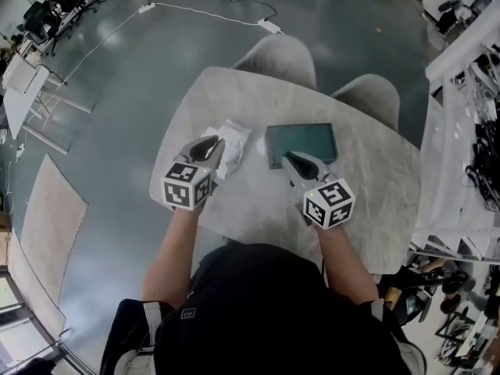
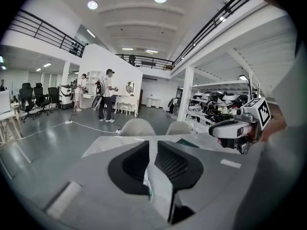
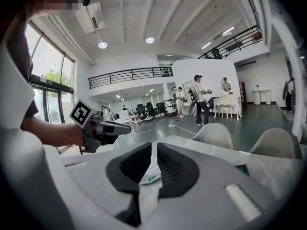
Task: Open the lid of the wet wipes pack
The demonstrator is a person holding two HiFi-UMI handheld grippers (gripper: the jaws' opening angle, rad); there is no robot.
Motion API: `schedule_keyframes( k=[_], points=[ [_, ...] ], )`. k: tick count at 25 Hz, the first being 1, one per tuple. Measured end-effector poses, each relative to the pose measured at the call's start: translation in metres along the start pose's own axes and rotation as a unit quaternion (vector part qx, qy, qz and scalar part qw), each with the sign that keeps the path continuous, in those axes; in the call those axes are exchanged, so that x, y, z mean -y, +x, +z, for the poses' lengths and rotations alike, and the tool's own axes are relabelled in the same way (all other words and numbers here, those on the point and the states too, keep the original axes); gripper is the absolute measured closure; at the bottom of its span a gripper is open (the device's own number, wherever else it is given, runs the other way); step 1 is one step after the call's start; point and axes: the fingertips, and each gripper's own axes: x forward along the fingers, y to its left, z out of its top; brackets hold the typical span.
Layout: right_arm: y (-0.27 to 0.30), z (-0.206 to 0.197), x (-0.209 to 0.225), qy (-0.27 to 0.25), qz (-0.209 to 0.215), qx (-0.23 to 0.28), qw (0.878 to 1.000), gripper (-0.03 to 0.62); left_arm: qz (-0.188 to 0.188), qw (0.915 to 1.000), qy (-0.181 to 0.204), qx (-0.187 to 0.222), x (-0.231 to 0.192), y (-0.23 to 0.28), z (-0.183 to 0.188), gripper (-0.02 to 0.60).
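Wet wipes pack [image 1: 234, 141]: white, crumpled, flat on the tabletop [image 1: 367, 186], left of centre. I can't make out the lid from here.

Left claw [image 1: 207, 148]: in the head view it overlaps the pack's left edge and points away from me. In the left gripper view its jaws are a narrow slit apart, with nothing pinched. A sliver of white and green shows low in the slit, and I can't tell if that is the pack. I can't judge contact with the pack either.

Right claw [image 1: 291, 161]: near the pack's right side but apart from it, sitting over the near left corner of the green tray [image 1: 303, 141]. Its jaws also stand a thin gap apart, empty. In the right gripper view the pack shows through that gap, lying beyond on the tabletop, white with a small green mark.

The two claws sit side by side with the pack roughly between them. Each shows in the other's view, with my hand behind it.

The tray is dark green, flat and rectangular, just right of the pack.

The tabletop is pale and rounded. Two grey chairs [image 1: 281, 57] are tucked at its far edge. Beyond them is grey floor [image 1: 117, 131] with a white cable and power strip [image 1: 269, 26].
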Motion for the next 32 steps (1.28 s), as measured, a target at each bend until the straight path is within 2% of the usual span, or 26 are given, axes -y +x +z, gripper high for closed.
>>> schedule_keyframes(
  k=[3, 9, 13, 21, 28, 32],
  points=[
    [-0.011, 0.005, -0.006, 0.006, 0.008, 0.022, 1.0, 0.579, 0.011, 0.9998, 0.013, 0.009, 0.007, -0.013, 0.005, 0.52],
    [-0.027, 0.024, -0.019, -0.04, 0.018, 0.048, 0.998, 0.591, 0.017, 0.9992, 0.016, 0.033, 0.013, -0.032, 0.021, 0.526],
    [-0.034, 0.038, -0.017, -0.048, 0.015, 0.067, 0.997, 0.591, 0.033, 0.9982, 0.014, 0.048, 0.008, -0.045, 0.025, 0.531],
    [-0.039, 0.054, -0.013, -0.066, 0.015, 0.076, 0.995, 0.592, 0.054, 0.997, 0.008, 0.055, -0.003, -0.056, 0.028, 0.54],
    [-0.037, 0.1, -0.013, -0.094, 0.026, 0.115, 0.989, 0.591, 0.038, 0.9946, 0.048, 0.084, 0.007, -0.048, 0.079, 0.548],
    [-0.037, 0.114, -0.017, -0.096, 0.029, 0.128, 0.987, 0.592, 0.037, 0.9935, 0.054, 0.093, 0.01, -0.049, 0.09, 0.548]
  ],
)
